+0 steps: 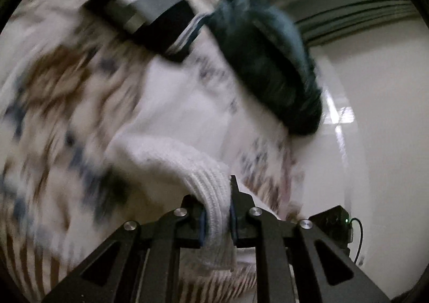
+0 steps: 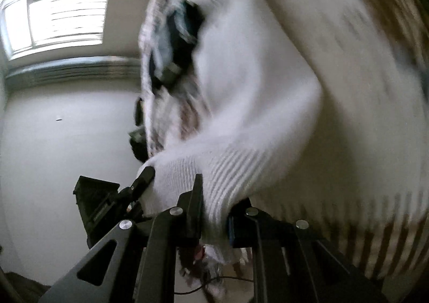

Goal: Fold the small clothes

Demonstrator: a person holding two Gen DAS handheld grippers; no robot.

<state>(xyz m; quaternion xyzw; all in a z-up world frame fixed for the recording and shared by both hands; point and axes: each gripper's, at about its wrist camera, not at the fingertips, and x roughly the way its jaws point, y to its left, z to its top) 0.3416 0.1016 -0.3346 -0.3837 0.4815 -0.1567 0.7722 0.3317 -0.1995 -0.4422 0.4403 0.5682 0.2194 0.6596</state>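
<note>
A white knitted sweater (image 1: 171, 104) with brown and blue patterning hangs lifted and motion-blurred, filling most of both views. My left gripper (image 1: 217, 206) is shut on a ribbed white edge of it. My right gripper (image 2: 214, 204) is shut on another ribbed white edge of the same sweater (image 2: 268, 88). A black garment with grey and white stripes (image 1: 150, 13) and a dark teal garment (image 1: 268, 67) lie beyond the sweater. In the right wrist view the striped garment (image 2: 177, 43) peeks out behind the sweater. A black finger of the other gripper (image 2: 146, 174) touches the knit at the left.
A white tabletop (image 1: 375, 115) stretches to the right in the left wrist view. A bright window with blinds (image 2: 59, 8) and its ledge (image 2: 72, 70) stand at the far side. A black device with a green light and a cable (image 1: 335, 222) sits low right.
</note>
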